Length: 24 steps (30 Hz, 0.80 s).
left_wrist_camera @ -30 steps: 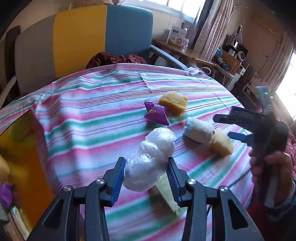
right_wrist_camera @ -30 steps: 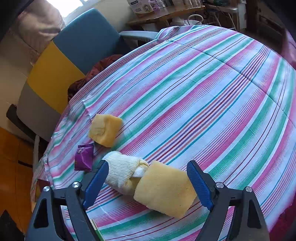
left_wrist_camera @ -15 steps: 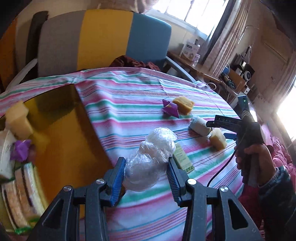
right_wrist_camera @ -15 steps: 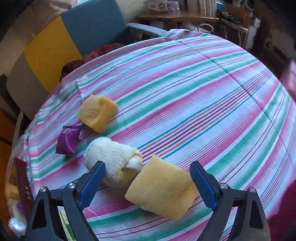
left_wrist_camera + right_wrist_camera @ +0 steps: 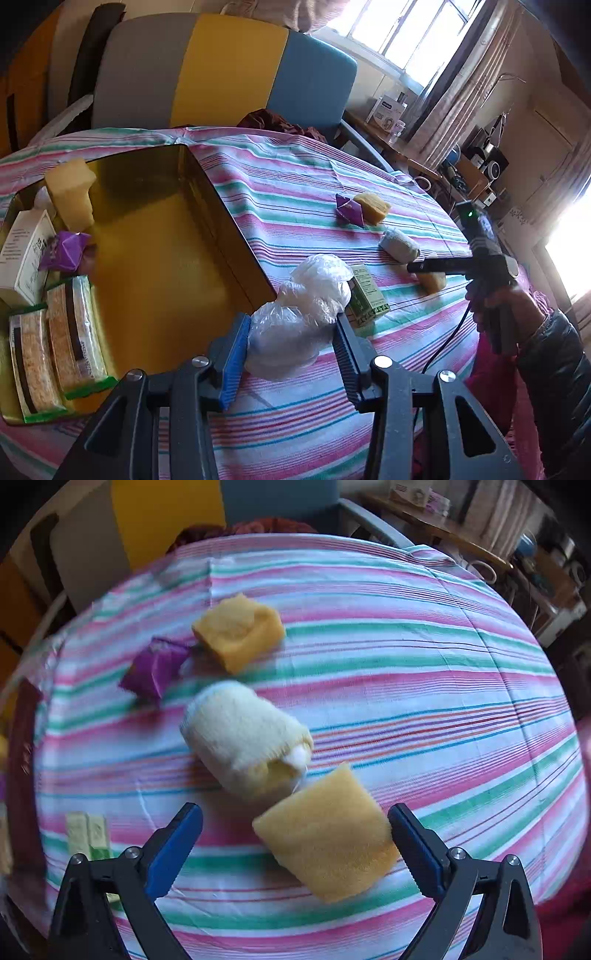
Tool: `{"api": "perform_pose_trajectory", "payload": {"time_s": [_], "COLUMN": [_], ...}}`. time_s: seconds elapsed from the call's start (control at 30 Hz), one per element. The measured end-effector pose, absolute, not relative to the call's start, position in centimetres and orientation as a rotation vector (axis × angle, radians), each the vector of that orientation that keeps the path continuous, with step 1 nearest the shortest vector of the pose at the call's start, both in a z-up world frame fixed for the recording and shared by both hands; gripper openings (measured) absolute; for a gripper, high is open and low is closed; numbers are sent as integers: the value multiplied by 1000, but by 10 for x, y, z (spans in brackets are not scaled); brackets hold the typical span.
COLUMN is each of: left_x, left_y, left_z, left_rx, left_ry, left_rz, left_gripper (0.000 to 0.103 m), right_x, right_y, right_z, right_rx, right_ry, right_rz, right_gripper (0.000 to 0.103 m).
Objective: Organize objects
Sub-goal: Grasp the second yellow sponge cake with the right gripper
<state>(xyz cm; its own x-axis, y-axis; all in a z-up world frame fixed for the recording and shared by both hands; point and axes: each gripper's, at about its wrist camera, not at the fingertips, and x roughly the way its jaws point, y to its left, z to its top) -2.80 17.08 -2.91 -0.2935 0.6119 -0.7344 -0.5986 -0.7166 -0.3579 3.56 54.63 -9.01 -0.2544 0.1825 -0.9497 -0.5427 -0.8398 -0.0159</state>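
On the striped tablecloth [image 5: 280,192], a gold tin [image 5: 159,258] at the left holds wafer packs [image 5: 51,350], a purple packet [image 5: 64,251] and a sponge [image 5: 70,192]. Just right of it, the left gripper [image 5: 291,349] pinches a clear plastic bag [image 5: 303,310]. Further right, the right gripper [image 5: 295,843] gapes wide around a yellow sponge [image 5: 328,834] beside a rolled white cloth [image 5: 243,746].

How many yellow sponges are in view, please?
3: one sponge in the tin, one beside the purple packet, one between the right claw fingers. Others may be hidden.
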Motion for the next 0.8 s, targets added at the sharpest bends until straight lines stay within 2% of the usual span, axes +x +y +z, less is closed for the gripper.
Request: {"api": "perform_pose_trajectory", "payload": {"time_s": [0.07, 0.1, 0.17, 0.2, 0.33, 0.4, 0.63, 0.8], "left_x": [-27, -26, -24, -23, -22, -23, -27, -32], "left_y": [168, 167, 164, 162, 150, 144, 110, 87], "left_z": [-28, -28, -27, -26, -28, -30, -39, -40], "left_rx": [-1172, -1170, -1162, -1157, -1163, -1169, -1219, -1236], "left_ry": [-25, -29, -36, -39, -62, -69, -138, -176], "left_rz": [2059, 2059, 2064, 2071, 2095, 2110, 2177, 2235], "left_gripper": [45, 45, 45, 45, 45, 45, 45, 45], "right_x": [38, 37, 36, 36, 44, 49, 55, 48], "right_y": [543, 540, 537, 536, 532, 531, 532, 514], "right_z": [-95, -98, -102, -101, -96, -93, -81, -78], "right_rx": [-1577, -1589, -1601, -1587, -1529, -1491, -1376, -1387], "right_ry": [362, 314, 211, 181, 276, 397, 560, 554], "right_rz": [2111, 2093, 2013, 1999, 2048, 2105, 2226, 2324], "right_gripper": [100, 96, 59, 56, 55, 55, 53, 53]}}
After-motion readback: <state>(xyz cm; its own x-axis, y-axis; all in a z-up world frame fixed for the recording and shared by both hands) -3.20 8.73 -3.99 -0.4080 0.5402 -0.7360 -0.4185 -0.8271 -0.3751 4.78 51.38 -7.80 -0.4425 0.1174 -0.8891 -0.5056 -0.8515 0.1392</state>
